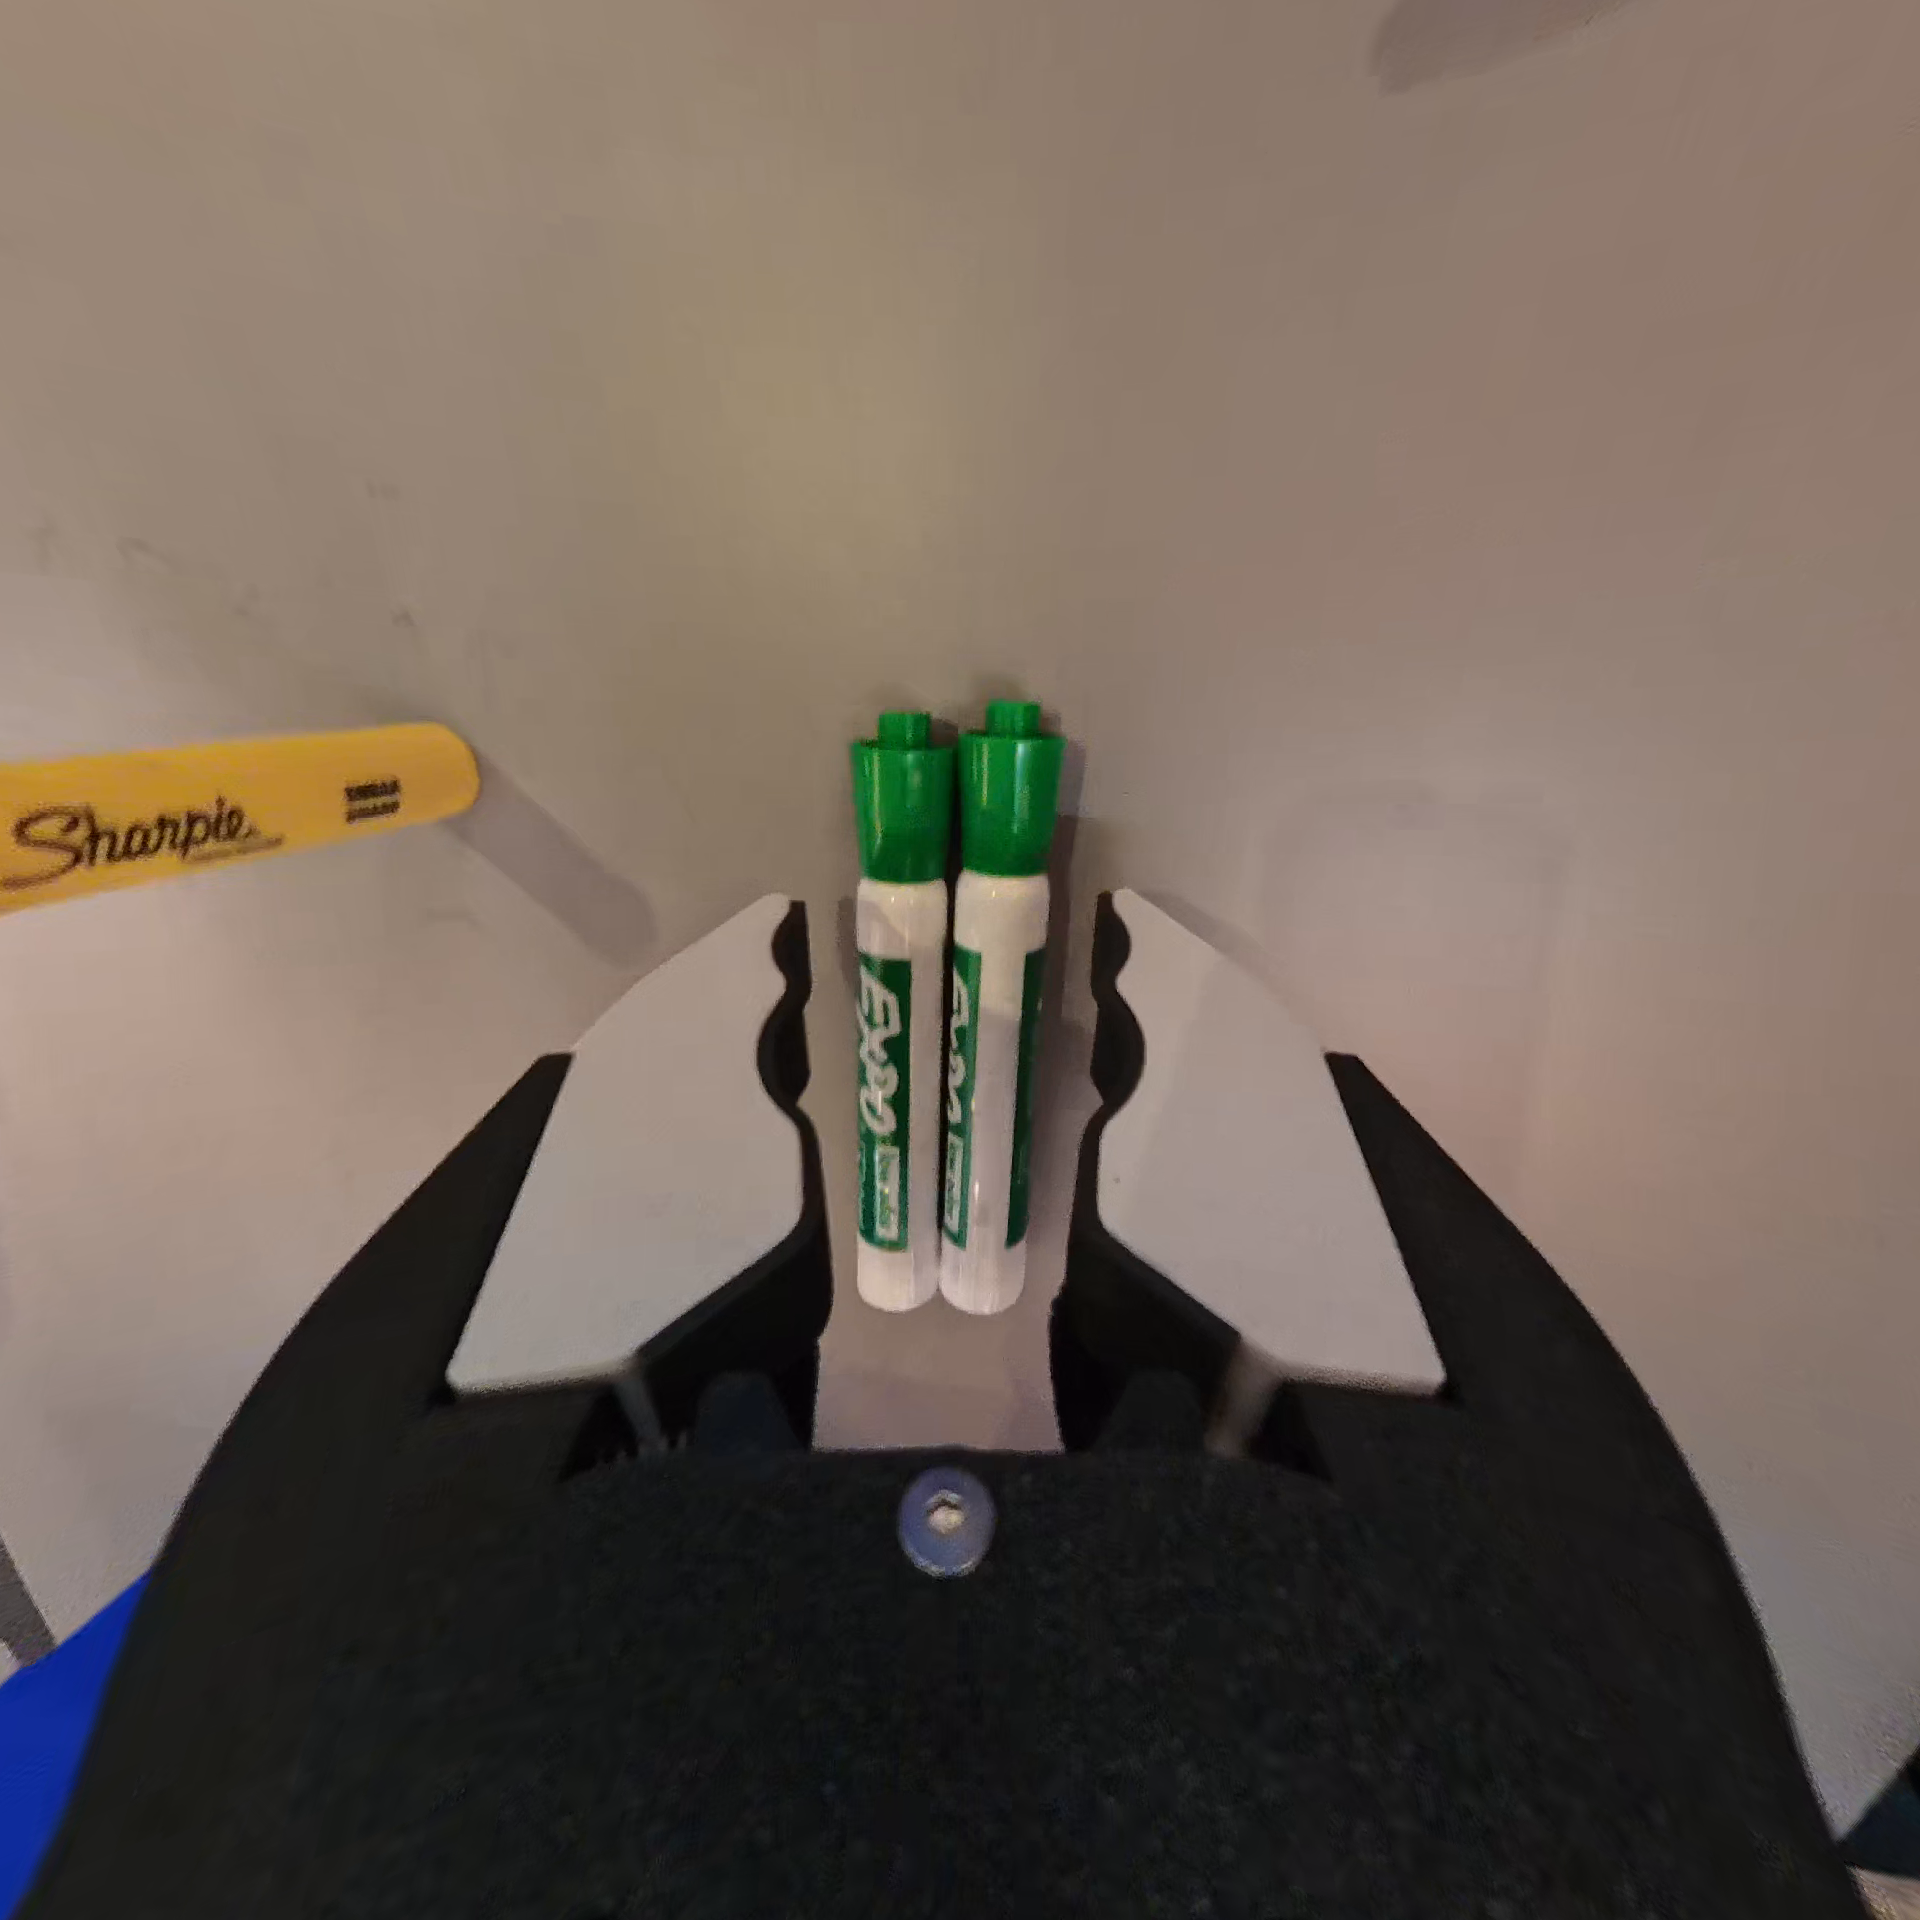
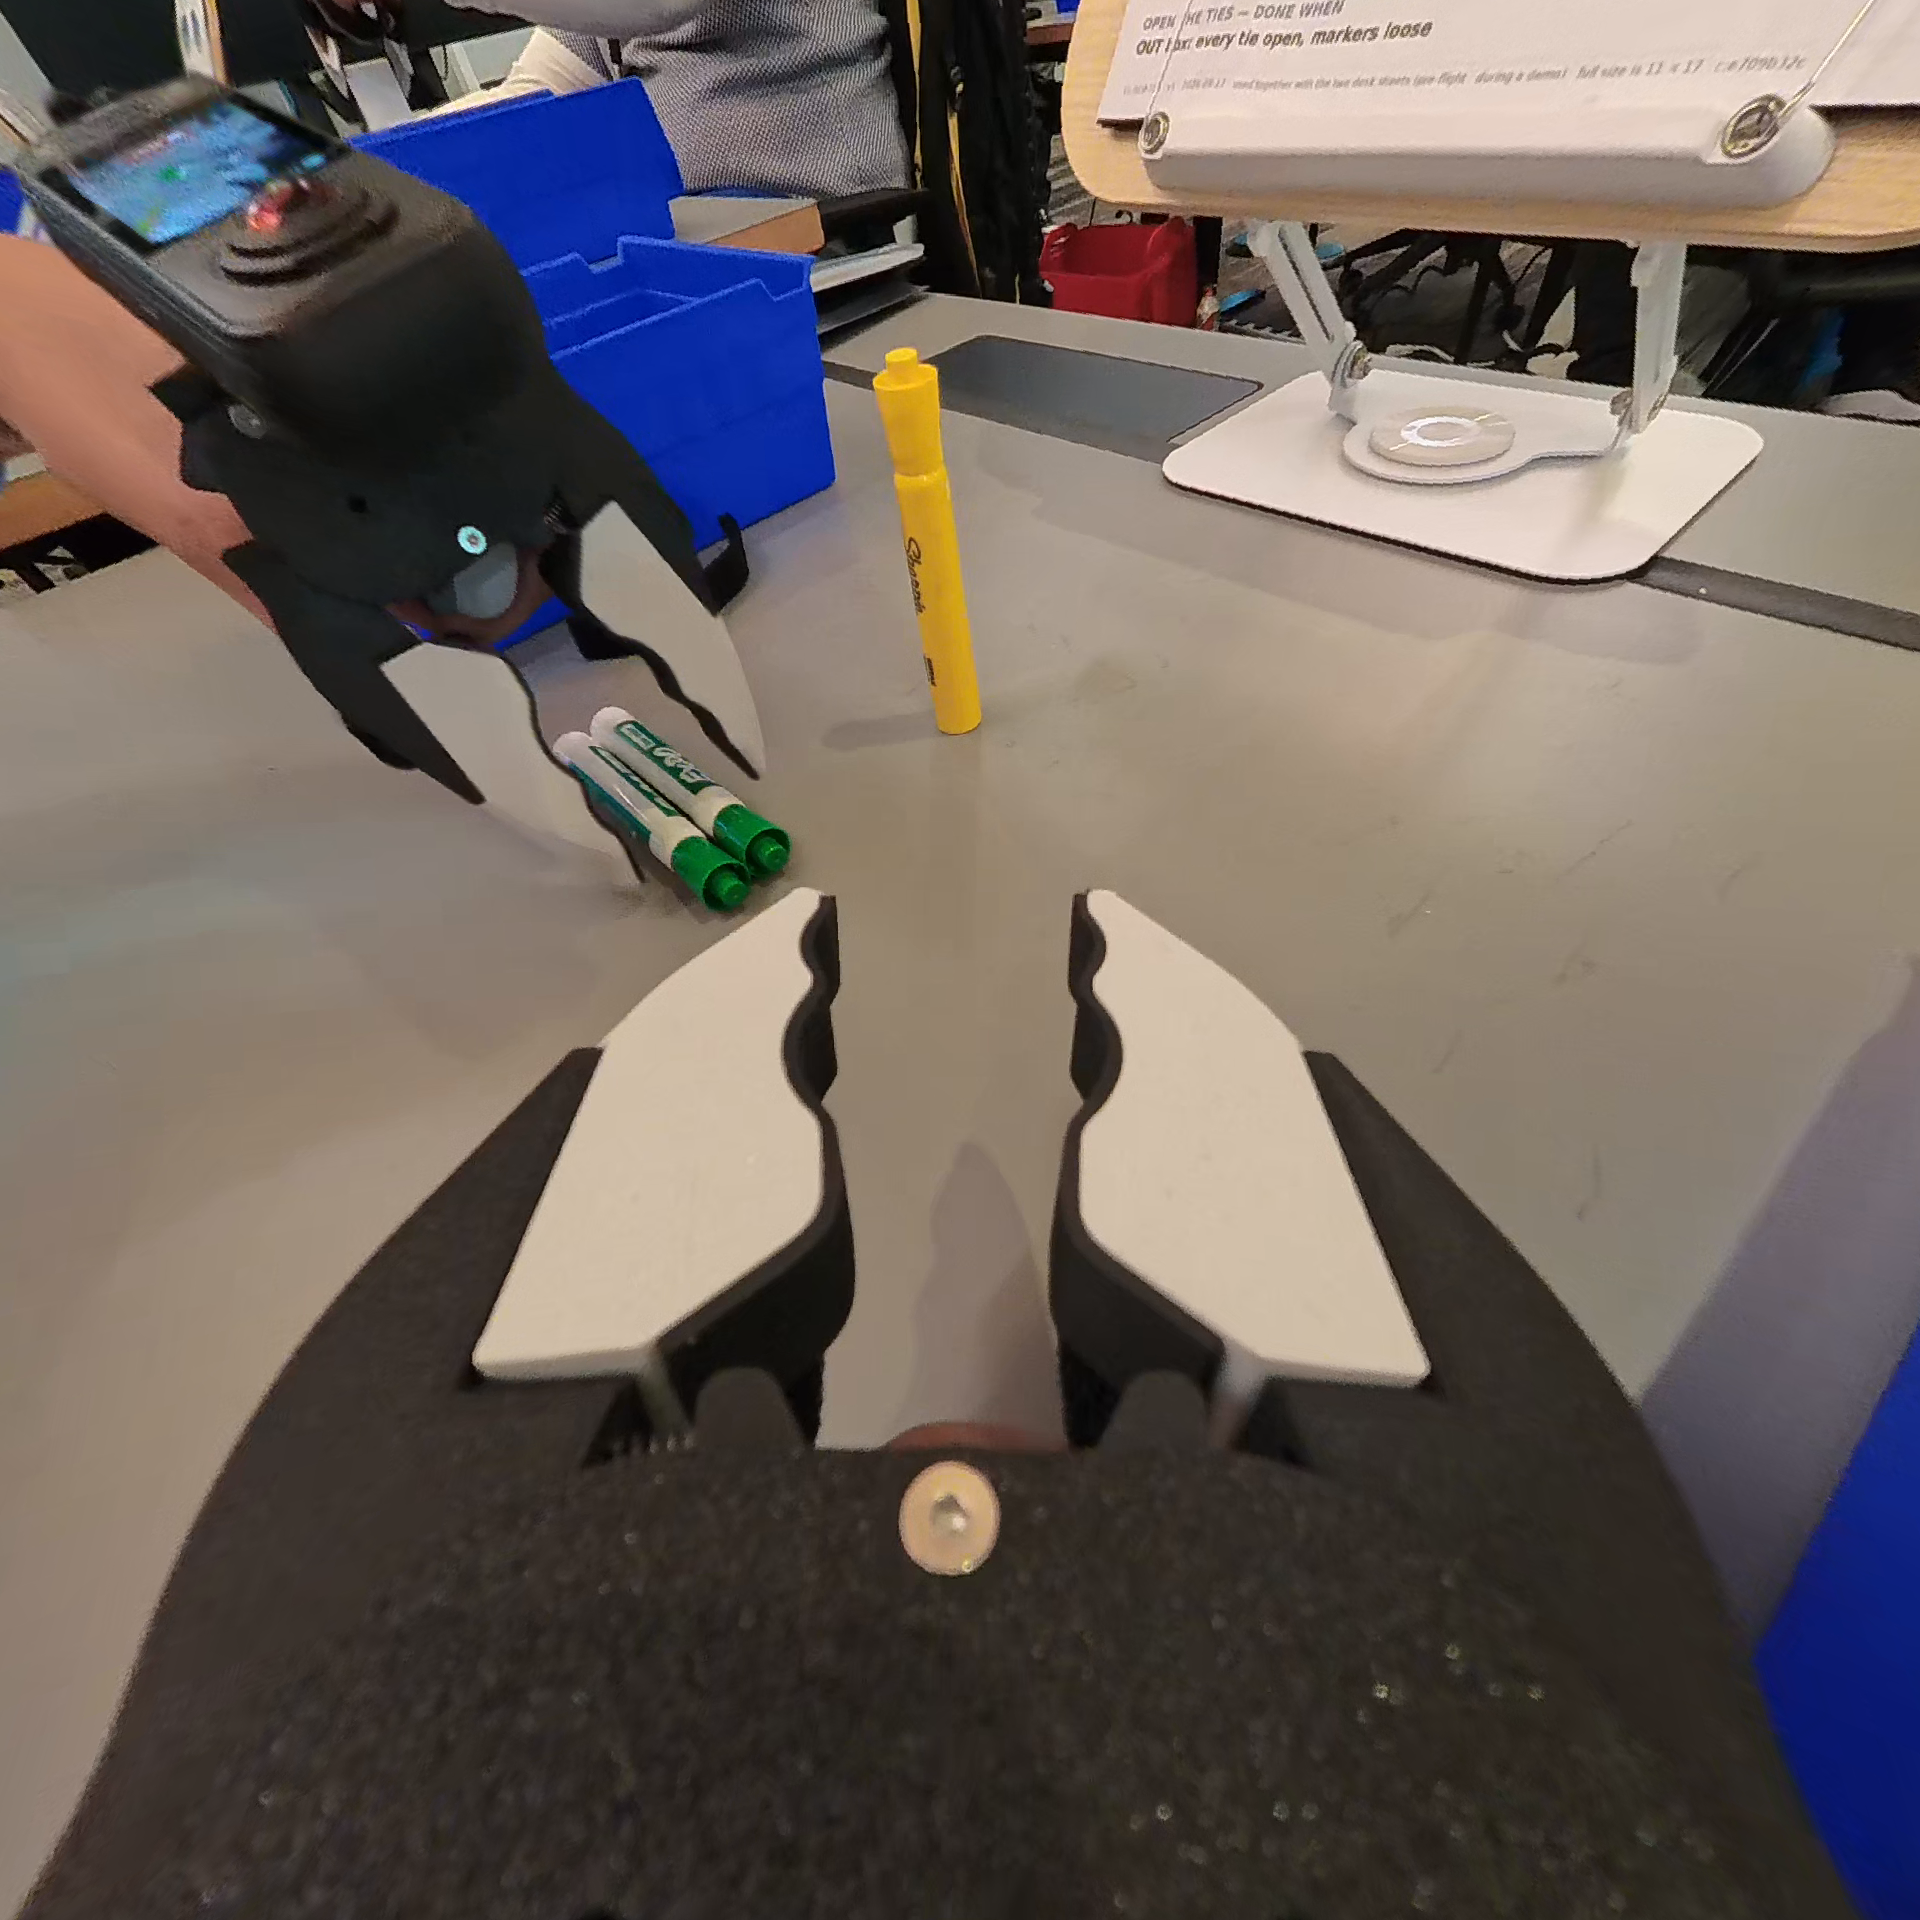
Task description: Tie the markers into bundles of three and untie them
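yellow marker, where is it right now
The yellow marker lies on the grey table, in the right wrist view beyond the two green markers, near the blue bin.

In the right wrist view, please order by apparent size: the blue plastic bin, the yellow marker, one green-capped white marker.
1. Blue plastic bin
2. Yellow marker
3. Green-capped white marker, though seen foreshortened, so unsure.

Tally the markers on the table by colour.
Green-capped white dry-erase markers: 2
Yellow highlighter marker: 1
Total: 3
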{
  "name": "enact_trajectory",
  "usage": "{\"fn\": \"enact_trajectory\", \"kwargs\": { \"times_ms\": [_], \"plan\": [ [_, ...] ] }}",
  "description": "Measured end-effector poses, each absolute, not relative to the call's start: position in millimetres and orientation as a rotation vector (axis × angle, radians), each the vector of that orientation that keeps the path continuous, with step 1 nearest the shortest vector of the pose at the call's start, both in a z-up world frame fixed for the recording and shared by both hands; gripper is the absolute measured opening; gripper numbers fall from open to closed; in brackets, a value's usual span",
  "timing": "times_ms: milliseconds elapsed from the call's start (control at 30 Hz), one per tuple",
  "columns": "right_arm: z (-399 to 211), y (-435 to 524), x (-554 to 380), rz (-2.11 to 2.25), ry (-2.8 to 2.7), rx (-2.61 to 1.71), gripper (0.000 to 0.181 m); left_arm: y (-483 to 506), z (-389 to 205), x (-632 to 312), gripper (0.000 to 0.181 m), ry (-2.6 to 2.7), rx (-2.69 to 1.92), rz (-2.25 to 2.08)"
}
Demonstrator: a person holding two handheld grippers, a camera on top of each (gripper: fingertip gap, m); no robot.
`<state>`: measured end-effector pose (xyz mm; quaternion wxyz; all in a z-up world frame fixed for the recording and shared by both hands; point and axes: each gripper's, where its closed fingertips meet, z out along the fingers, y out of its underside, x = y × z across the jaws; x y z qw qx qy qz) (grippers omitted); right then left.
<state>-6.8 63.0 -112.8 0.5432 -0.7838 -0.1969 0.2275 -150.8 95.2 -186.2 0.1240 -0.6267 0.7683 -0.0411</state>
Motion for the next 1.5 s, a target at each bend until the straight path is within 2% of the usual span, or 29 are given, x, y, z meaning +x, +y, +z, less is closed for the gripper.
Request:
{"fn": "enact_trajectory", "kwargs": {
  "times_ms": [533, 1500],
  "plan": [
    [-114.5, 63.1, -7.1, 0.555, -0.469, -1.867, 0.042, 94.6, -195.7, -139.3, 0.04, 2.3, -1.86, -0.167],
    [-111.3, 62.2, -5.9, 0.567, -0.463, -1.86, 0.04, 95.5, -194.9, -148.0, 0.036, 2.325, -1.863, -0.12]
  ]
}}
